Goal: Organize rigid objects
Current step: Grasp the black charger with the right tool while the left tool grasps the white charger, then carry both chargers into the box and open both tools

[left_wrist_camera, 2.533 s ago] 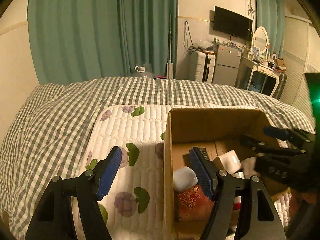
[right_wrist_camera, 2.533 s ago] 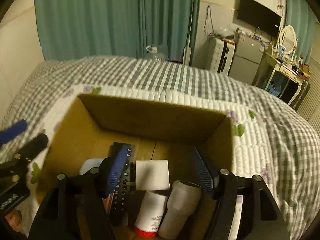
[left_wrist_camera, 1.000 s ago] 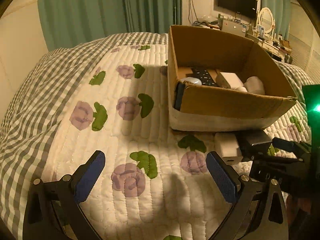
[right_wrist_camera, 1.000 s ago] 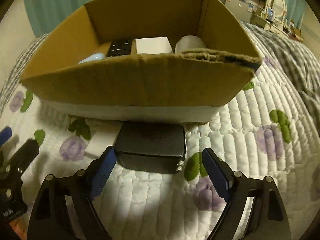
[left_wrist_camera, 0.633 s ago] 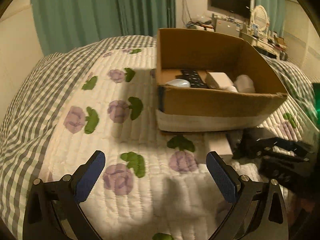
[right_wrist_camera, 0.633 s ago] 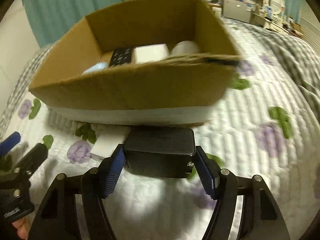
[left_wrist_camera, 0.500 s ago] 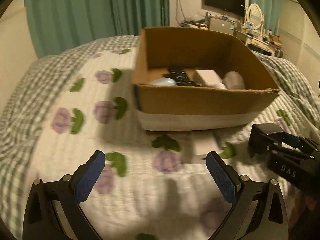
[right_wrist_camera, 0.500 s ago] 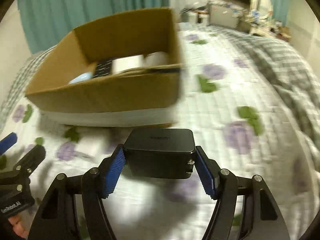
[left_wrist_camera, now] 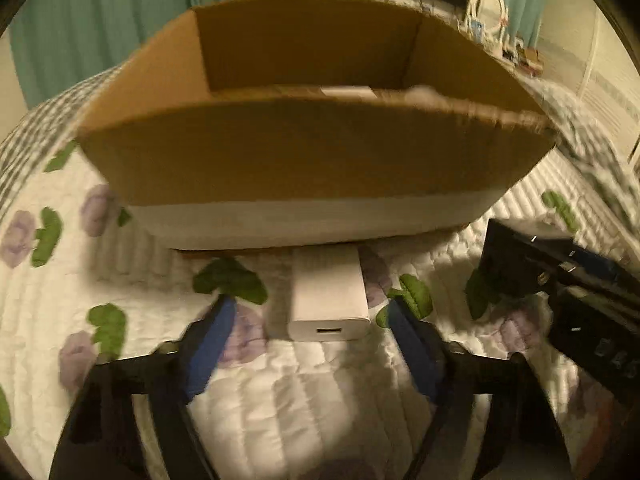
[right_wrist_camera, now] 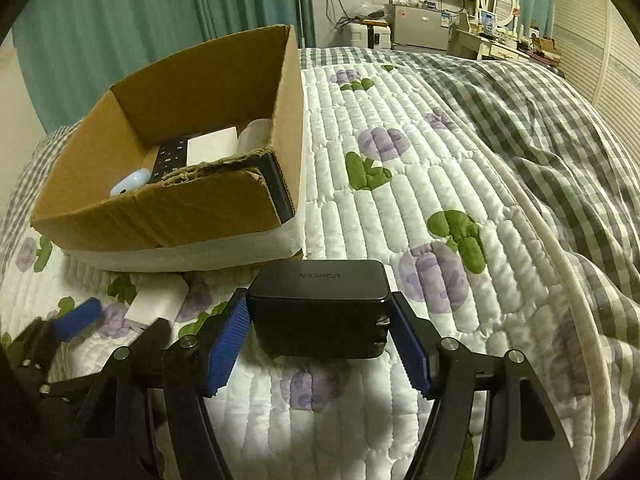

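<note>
My right gripper (right_wrist_camera: 320, 332) is shut on a black charger brick (right_wrist_camera: 320, 304) and holds it above the quilt, right of the cardboard box (right_wrist_camera: 160, 208); the brick also shows in the left wrist view (left_wrist_camera: 516, 256). My left gripper (left_wrist_camera: 312, 340) is open, its fingers on either side of a white charger (left_wrist_camera: 328, 296) that lies on the quilt in front of the box (left_wrist_camera: 304, 152). The white charger also shows in the right wrist view (right_wrist_camera: 158, 300). The box holds a remote (right_wrist_camera: 170, 158), a white block (right_wrist_camera: 212, 146) and a pale blue case (right_wrist_camera: 130, 182).
The box stands on a white quilted mat (right_wrist_camera: 400, 184) with purple and green flowers, on a bed with a grey checked duvet (right_wrist_camera: 540, 128). Teal curtains (right_wrist_camera: 120, 20), a TV and a dresser are far behind.
My right gripper closed on the black charger and lifted it to the right. My left gripper moved in low and narrowed around the white charger.
</note>
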The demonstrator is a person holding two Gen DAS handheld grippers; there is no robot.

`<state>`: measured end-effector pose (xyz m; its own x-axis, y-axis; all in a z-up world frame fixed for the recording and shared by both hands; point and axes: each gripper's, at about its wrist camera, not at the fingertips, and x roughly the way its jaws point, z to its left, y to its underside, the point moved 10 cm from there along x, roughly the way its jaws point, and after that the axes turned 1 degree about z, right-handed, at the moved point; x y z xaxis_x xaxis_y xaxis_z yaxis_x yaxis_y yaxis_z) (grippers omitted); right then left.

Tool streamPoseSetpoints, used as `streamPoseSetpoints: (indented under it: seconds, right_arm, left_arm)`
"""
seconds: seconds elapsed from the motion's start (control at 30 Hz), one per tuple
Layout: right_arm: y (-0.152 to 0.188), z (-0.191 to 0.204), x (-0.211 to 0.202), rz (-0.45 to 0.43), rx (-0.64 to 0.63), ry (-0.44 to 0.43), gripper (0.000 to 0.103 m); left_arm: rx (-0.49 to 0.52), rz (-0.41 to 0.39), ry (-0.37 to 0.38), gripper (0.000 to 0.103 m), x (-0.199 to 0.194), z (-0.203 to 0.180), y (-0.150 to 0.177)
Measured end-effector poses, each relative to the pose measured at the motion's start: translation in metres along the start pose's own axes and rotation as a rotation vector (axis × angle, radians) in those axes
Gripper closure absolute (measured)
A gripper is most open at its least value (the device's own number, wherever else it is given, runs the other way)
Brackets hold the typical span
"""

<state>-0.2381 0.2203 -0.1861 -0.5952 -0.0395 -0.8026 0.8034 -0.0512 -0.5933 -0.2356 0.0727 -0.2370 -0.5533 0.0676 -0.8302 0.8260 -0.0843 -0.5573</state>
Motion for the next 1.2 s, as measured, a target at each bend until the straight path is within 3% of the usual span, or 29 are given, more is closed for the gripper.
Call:
streamPoseSetpoints:
  seconds: [0.13,0.2,0.43,0.67,1.2]
  right_arm:
    - [-0.002,0.0,0.004,0.004,0.004,-0.005,0.035]
    - [-0.001,-0.001,0.005,0.007,0.003,-0.004,0.035]
    - [0.002,-0.001,0.002,-0.002,0.0,-0.003,0.035]
    - [0.001,0.001,-0.021,-0.043,-0.017,0.003,0.035]
    - [-0.039,0.033,-0.127,-0.225,-0.118,-0.042,0.036]
  left_arm:
    - [0.027,0.014,0.0,0.046,0.012,-0.006,0.0]
    - [0.037,0.001,0.004,0.062,0.01,-0.008,-0.002]
    - [0.04,-0.021,-0.001,0.063,-0.009,-0.005,0.001]
    - [0.027,-0.096,-0.01,0.063,-0.057,0.008,-0.001]
    - [0.019,-0.292,-0.021,0.063,-0.166,0.019,-0.044]
